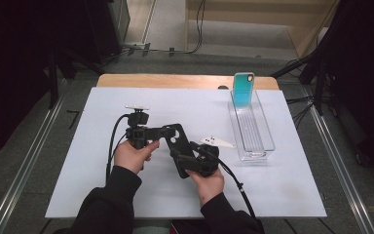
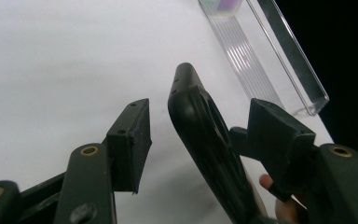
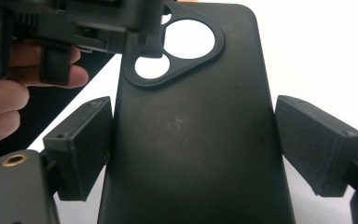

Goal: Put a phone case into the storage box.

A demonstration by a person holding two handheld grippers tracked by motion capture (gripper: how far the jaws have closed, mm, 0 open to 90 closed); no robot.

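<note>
While the black phone case (image 1: 178, 148) is held up above the table's (image 1: 78, 165) middle, nearer the front edge, it is bracketed by both grippers. Left gripper (image 2: 200, 135) jaws are spread, case edge between them, untouched. Right gripper (image 3: 193, 149) jaws are open either side of the case; contact cannot be told.

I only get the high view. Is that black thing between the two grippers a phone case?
Observer: Yes. The right gripper view shows the black phone case flat-on, with two round holes in its camera cutout.
Operator: Is the left gripper pinching it?
Observer: No. In the left gripper view the left gripper has its jaws open, with the case edge-on between them.
Operator: And the right one?
Observer: The right gripper is open too, with a bare gap beside one jaw.
</note>
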